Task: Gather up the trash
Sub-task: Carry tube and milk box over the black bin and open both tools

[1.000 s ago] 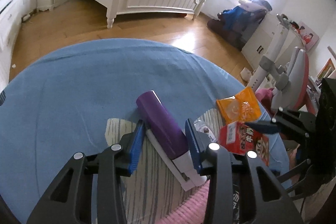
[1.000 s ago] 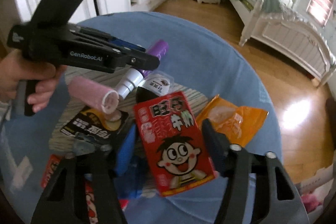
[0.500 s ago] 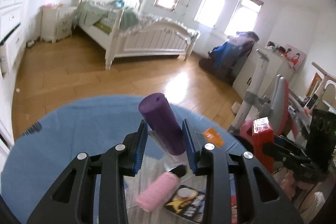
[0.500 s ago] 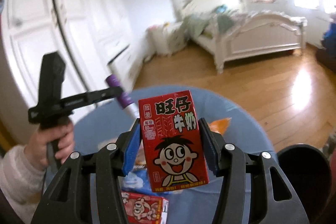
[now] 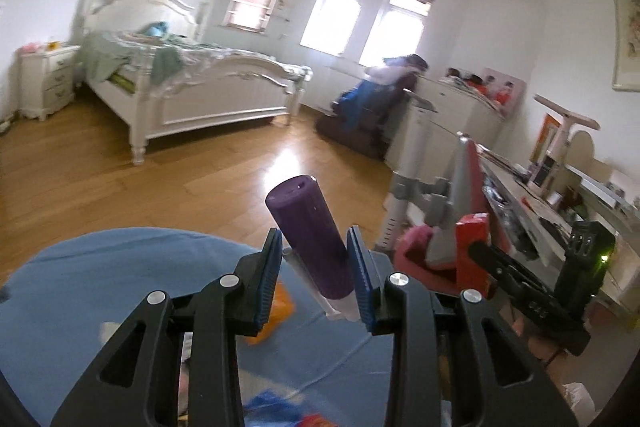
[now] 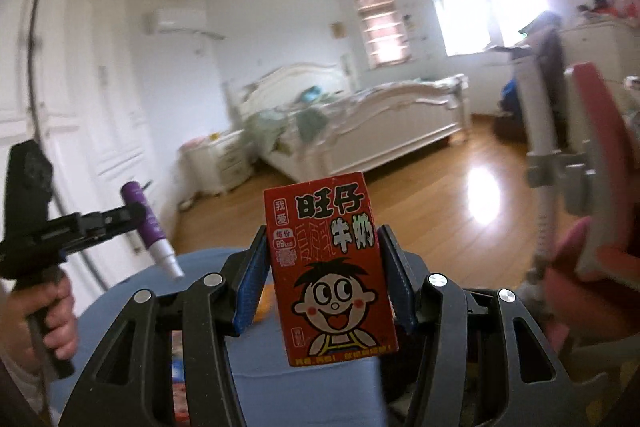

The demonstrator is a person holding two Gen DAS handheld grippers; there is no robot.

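We hold two pieces of trash up off the table. The left gripper [image 5: 313,275] is clamped on one purple tube [image 5: 308,235] with a white cap end, its blue pads pressed on both sides; its jaws have just been closing on it. The tube tilts, purple end up and away from us. The right gripper [image 6: 322,277] is clamped on one red milk carton [image 6: 330,267], held upright between the blue pads. The carton shows a cartoon face and large Chinese characters, 旺仔 above 牛奶; the small print at its foot is too fine to read.

Below both grippers lies the round table with its blue cloth [image 5: 120,267]. On it we see one orange wrapper [image 5: 278,311] just under the left pads, and some blurred colourful scraps near the lower edge, perhaps more packets.

In the right wrist view a hand [image 6: 52,311] grips the left gripper's handle at the left. Beyond the table stand one white bed [image 5: 192,87], one white nightstand [image 5: 46,83], a pink and grey chair [image 5: 448,227] close at the right, and three windows [image 5: 336,15].
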